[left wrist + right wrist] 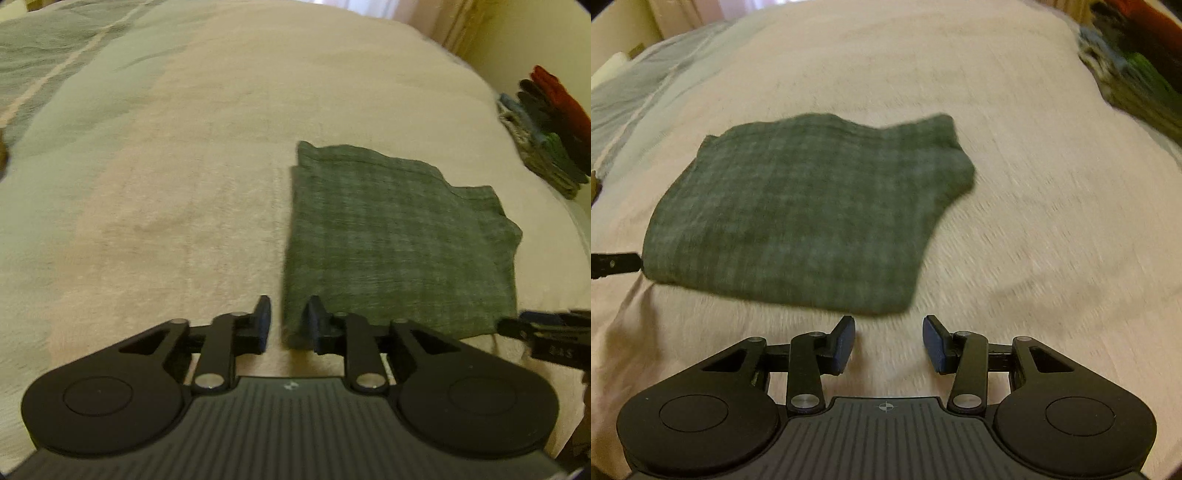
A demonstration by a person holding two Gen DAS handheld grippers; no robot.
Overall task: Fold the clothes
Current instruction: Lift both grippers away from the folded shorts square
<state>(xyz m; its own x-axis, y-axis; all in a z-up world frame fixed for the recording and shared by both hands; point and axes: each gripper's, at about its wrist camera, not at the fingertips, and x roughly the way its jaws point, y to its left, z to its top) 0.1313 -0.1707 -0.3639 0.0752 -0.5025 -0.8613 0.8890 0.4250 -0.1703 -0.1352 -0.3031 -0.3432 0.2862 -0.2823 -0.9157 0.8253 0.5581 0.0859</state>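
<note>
The wide bed with its pale pink-beige woven cover (221,155) fills both views; on it lies the dark green checked cloth garment (391,236), folded into a compact, nearly rectangular packet with one corner that sticks out at the far side; it rests flat on the cover and neither tool holds it; I judge that this piece is almost finished, perhaps with one last fold or a move to the pile left to do; at the far right edge of the bed stands the stack of folded clothes in red, dark, blue and green (546,129), so I judge several pieces are already done

The left gripper (288,323) has its fingers a little apart; the near left corner of the garment lies just beyond and between them, but the pads do not press on it; the right gripper (889,341) has its fingers well apart over bare cover, just beside the near edge of the garment, with nothing between them

The left view shows the stack clearly and the tip of the right tool at its right edge; the right view shows the whole outline of the garment, though blurred, and the tip of the left tool at the near left corner of the garment, and a grey-green bedspread (646,85) at the far left
</note>
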